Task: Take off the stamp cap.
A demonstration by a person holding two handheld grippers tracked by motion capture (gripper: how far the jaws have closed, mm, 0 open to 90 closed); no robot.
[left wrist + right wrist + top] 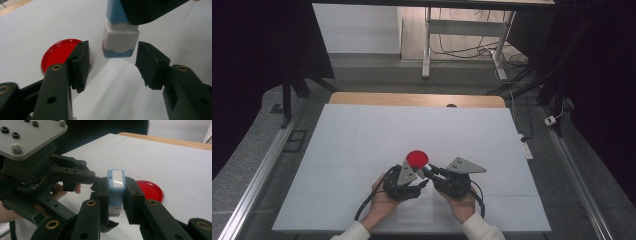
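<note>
One blue-and-white block (pixel 116 192) clamped in the right gripper (pixel 117 202), left gripper (pixel 112 63) unclenched around its end, red dish (pixel 60 53) alongside.

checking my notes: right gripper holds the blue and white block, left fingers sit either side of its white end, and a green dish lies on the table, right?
Not quite: the dish is red, not green, as the left gripper view shows. The rest holds: the right gripper clamps the blue and white block, and the left gripper fingers flank its white end.

The small blue-and-white plastic block (pixel 116 192) is looking smooth and glossy on its white face. The round red plastic lid (pixel 60 53) is shining, with a clear rim. The black claw pads (pixel 80 65) are appearing matt and rubbery. The white surface (pixel 362 135) is looking matt, its wooden edge smooth.
</note>
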